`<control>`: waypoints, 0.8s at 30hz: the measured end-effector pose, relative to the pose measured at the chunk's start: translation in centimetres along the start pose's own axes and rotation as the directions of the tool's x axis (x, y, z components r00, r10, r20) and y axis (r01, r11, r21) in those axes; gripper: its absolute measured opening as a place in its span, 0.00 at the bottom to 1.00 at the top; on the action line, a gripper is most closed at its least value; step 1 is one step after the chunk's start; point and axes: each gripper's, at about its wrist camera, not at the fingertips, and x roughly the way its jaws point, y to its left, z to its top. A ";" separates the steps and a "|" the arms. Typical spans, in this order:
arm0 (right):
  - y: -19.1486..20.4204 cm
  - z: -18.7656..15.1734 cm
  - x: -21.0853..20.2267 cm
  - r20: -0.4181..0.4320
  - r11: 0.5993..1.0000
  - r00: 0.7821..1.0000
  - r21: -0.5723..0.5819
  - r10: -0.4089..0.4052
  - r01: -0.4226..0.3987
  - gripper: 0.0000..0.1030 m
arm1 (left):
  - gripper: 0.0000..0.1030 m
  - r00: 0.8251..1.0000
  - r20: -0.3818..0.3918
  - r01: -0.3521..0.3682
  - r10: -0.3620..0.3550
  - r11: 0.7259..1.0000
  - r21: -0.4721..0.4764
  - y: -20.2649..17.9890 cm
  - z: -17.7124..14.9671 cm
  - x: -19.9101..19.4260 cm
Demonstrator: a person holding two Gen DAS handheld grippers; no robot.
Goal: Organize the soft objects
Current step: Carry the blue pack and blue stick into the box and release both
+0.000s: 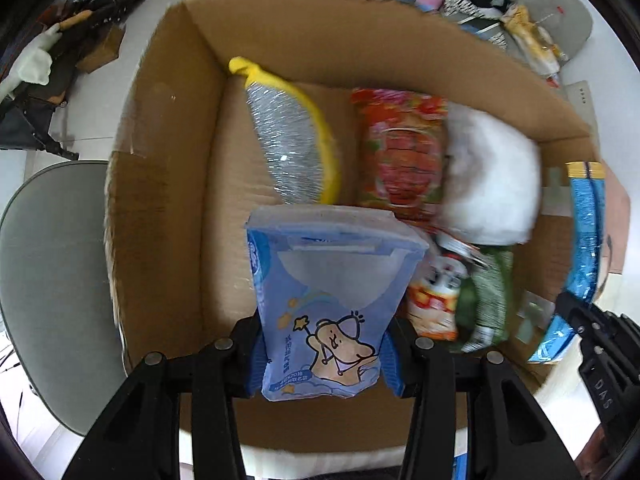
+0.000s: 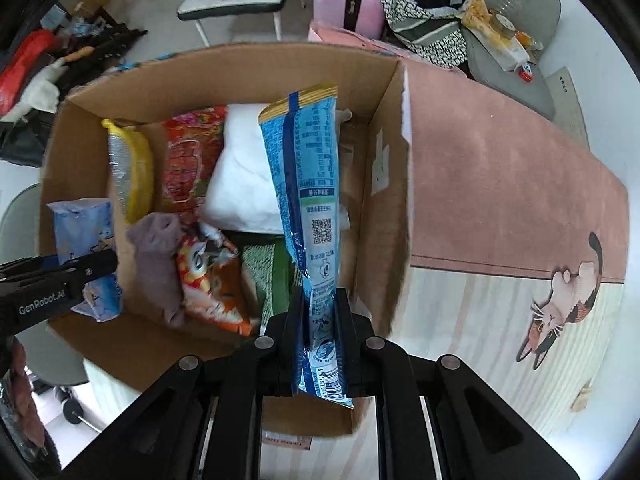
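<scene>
— What have you got in each hand?

— My left gripper [image 1: 322,344] is clamped on a pale blue tissue pack [image 1: 332,300] with a cartoon on it, held over the left, bare part of the cardboard box [image 1: 160,128]. My right gripper [image 2: 320,316] pinches a long blue snack packet [image 2: 308,200] upright over the box's right side.

— How full is the box?

— Fairly. A yellow-edged silver pouch [image 1: 292,140], a red packet [image 1: 404,148], a white soft bundle [image 1: 492,184], an orange snack bag [image 2: 212,280], a green packet [image 1: 488,296] and a grey-brown cloth [image 2: 160,256] already lie inside. I'd judge it mostly done: these two remain to be set down.
</scene>
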 end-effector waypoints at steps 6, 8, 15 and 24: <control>0.7 1.7 3.0 -0.036 0.995 0.995 -0.002 -0.095 0.095 0.36 | 0.47 0.996 -0.084 0.005 -0.005 1.000 -0.003 0.6 1.2 2.7; 0.9 1.9 2.7 -0.025 0.997 0.996 0.005 -0.081 0.081 0.65 | 0.48 0.996 -0.089 0.002 -0.002 1.000 0.002 0.7 1.2 2.9; 1.1 2.2 1.1 0.003 0.999 1.000 0.039 -0.021 0.021 0.68 | 0.76 0.999 -0.044 -0.006 0.006 1.000 0.015 0.8 1.3 2.2; 1.6 0.8 -0.3 0.019 0.999 0.999 0.034 0.033 -0.034 0.96 | 0.92 1.000 -0.002 -0.020 0.020 1.000 0.022 0.7 0.0 -0.9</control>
